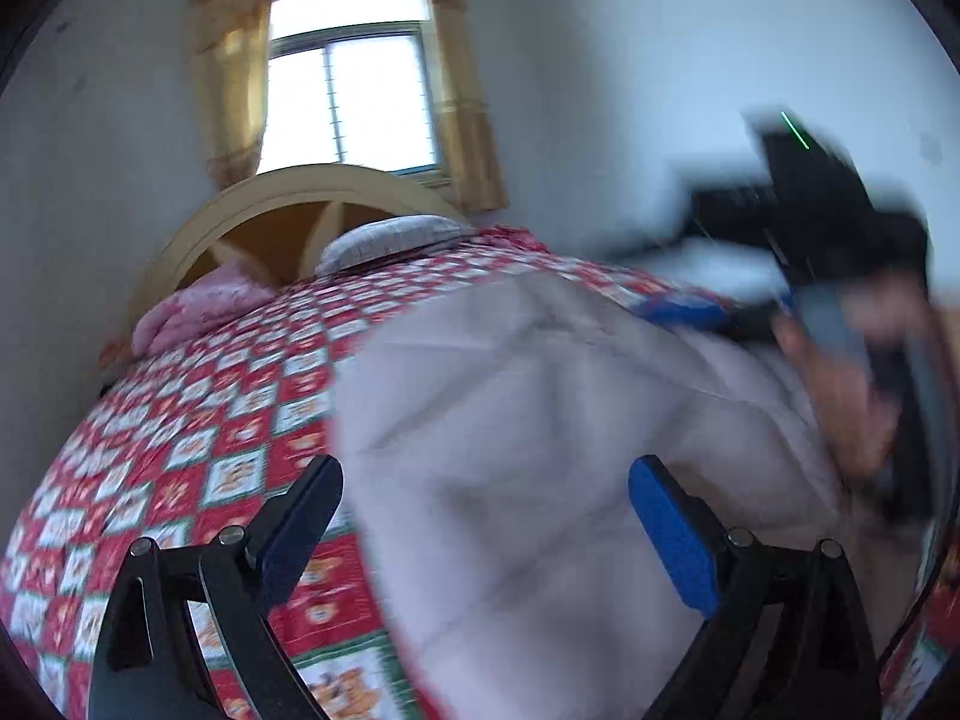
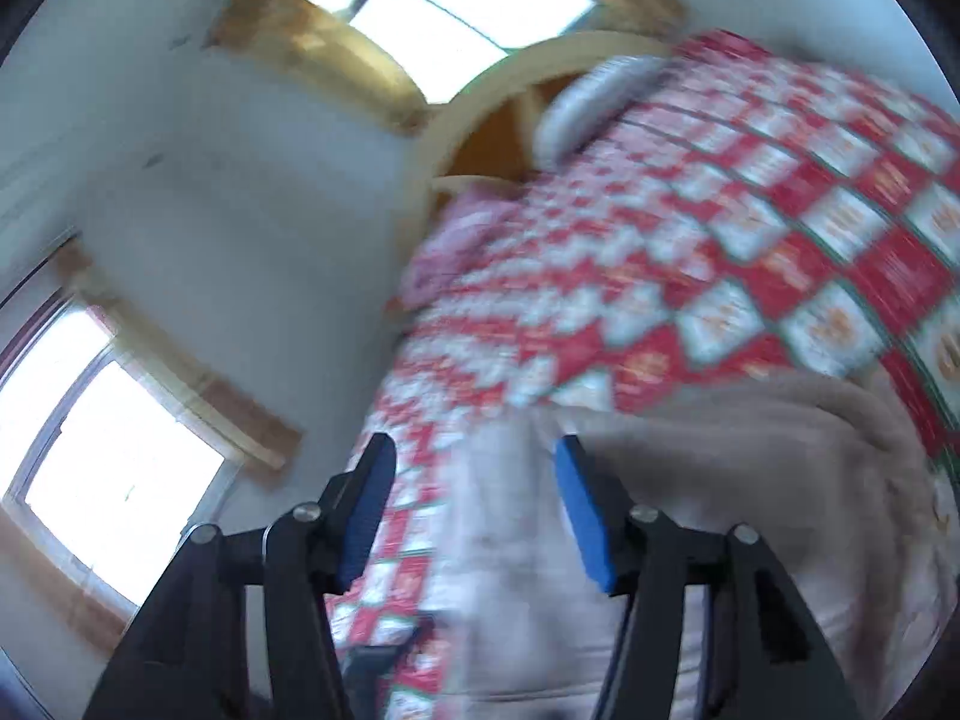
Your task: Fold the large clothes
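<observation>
- Writing or brand marks show nowhere legibly; the red, white and green patchwork bedspread [image 1: 198,420] carries small orange bear-like pictures in its squares, too smeared to read closely.
- Pale pinkish-grey quilted garment [image 1: 540,420], large and padded, lies spread on that bedspread, near the foot of the bed and towards its right side in the left wrist view.
- Left gripper [image 1: 486,516], black with blue pads, stands wide apart over the garment's near edge; its right pad is over the cloth, its left over the bedspread, and neither pad presses on anything.
- Right gripper [image 2: 474,510] stands about half apart, with a fold of the garment running up between its fingers; blur hides whether the pads pinch it, so I cannot tell if it has hold.
- In the left wrist view the right gripper and the hand [image 1: 840,384] carrying it are a dark streak at the frame's right side, cut off by the lens rim.
- At the head of the bed sit an arched yellow wooden headboard [image 1: 288,204], a grey-white pillow [image 1: 390,240] and a pink pillow [image 1: 198,306].
- Behind it a bright window [image 1: 348,78] with yellow curtains is washed out.
</observation>
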Available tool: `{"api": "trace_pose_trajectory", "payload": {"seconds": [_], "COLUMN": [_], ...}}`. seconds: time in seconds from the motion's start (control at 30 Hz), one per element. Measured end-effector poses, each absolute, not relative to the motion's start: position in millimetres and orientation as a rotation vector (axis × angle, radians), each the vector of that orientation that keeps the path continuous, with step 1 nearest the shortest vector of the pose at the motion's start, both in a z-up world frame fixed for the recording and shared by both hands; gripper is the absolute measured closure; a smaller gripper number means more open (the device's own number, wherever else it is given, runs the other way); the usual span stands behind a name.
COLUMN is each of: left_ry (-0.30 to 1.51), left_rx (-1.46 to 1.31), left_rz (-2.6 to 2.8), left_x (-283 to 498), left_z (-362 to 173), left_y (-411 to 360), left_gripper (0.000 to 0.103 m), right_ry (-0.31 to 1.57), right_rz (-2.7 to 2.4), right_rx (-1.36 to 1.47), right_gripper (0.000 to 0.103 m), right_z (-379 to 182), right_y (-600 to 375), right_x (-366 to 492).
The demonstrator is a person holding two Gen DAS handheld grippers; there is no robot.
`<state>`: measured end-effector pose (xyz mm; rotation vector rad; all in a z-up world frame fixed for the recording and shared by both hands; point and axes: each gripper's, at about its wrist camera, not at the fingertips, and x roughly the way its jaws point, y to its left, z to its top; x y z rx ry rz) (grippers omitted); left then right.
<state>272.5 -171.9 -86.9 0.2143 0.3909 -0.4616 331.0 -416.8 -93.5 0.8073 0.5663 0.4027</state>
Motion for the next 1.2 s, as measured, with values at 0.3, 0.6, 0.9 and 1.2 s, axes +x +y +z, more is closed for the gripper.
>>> {"api": "trace_pose_trajectory", "payload": {"seconds": [0.3, 0.6, 0.9, 1.2], "left_ry": [0.522, 0.658, 0.723, 0.734], "left_rx": [0.032, 0.186, 0.132, 0.138], "left_rz": [-0.265, -0.096, -0.116, -0.113], "left_x": [336.1, 381.1, 394.7, 397.4], "left_z": [-32.7, -122.7, -143.6, -155.2], "left_y": [-224.9, -249.4, -243.9, -247.1], "left_gripper": [0.006, 0.003, 0.001, 0.001], "right_ry": [0.566, 0.631, 0.667, 0.671], "right_rz": [0.223, 0.146, 0.163, 0.15], "right_rx": [0.723, 0.562, 0.58, 0.599], "right_gripper": [0.047, 0.047, 0.047, 0.047], "right_z": [-129.4, -135.7, -163.0, -176.4], "right_y": [-452.1, -439.1, -431.5, -431.5], "right_x": [323.5, 326.6, 333.2, 333.5]}}
